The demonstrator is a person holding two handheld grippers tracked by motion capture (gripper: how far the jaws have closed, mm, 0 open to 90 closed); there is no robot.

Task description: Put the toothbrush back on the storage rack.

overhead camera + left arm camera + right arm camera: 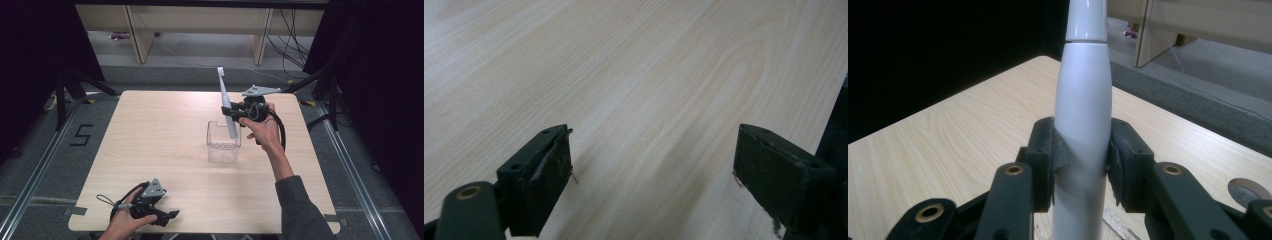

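Observation:
A white electric toothbrush (227, 100) stands nearly upright above a clear plastic box (223, 142) near the table's middle; its lower end reaches down to the box's opening. My right gripper (234, 113) is shut on the toothbrush's handle (1083, 125), both pads pressed against its sides. Near the front edge of the table, my left gripper (172, 216) lies low with its jaws wide apart. In the left gripper view the left gripper (651, 175) has bare tabletop between its pads.
The light wooden table (160, 130) has dark floor around it, with a "5" marked on the floor (81, 135) at the left. Wooden furniture legs (140, 35) and cables (290, 35) stand beyond the far edge.

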